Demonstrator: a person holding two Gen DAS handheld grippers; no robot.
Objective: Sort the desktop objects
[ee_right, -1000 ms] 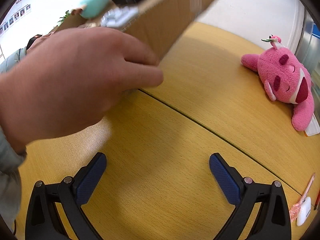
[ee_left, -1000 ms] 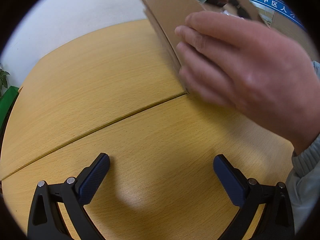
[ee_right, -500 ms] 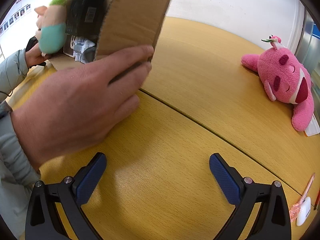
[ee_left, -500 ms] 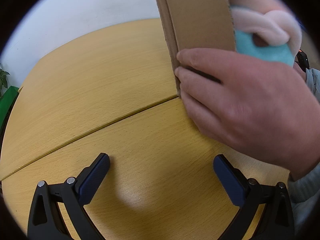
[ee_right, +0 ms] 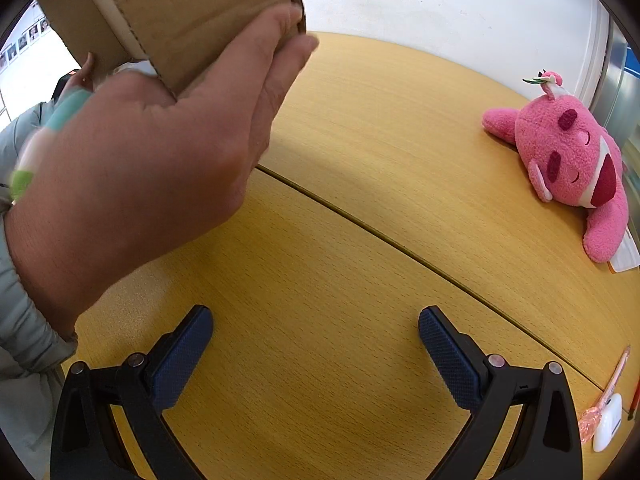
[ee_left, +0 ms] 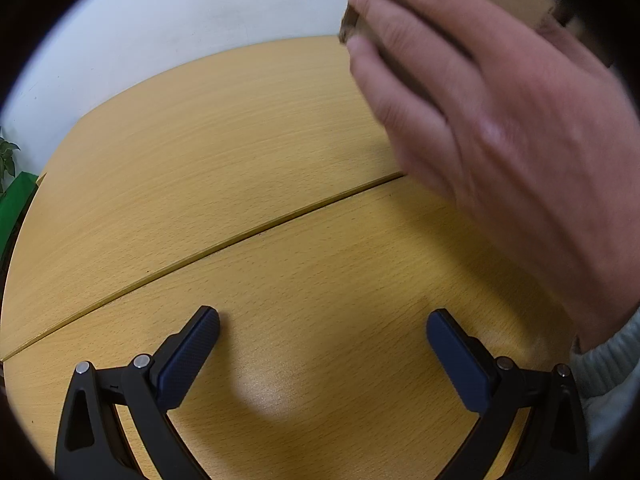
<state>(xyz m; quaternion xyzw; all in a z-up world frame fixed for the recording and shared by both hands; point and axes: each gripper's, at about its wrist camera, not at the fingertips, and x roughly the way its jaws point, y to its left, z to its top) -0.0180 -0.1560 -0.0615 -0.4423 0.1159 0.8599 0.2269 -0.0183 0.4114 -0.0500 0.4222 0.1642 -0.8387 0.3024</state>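
Both tools, L (ee_left: 323, 334) & R (ee_right: 316, 330), jaws apart, empty, over yellow wood-grain counter (ee_right: 360, 280). Bare hand (ee_right: 152, 160) holds brown cardboard box (ee_right: 192, 12) aloft. Pink plush toy (ee_right: 568, 160) near counter's far right edge.

Wooden table (ee_left: 240, 168), centre seam; white wall (ee_left: 180, 12) behind.

Plush toy (ee_right: 568, 164) on table (ee_right: 340, 280) (right).

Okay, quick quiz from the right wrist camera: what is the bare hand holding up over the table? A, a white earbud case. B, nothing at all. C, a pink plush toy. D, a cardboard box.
D: the hand grips the tilted cardboard box above the table, while the pink plush toy lies apart on the far right.
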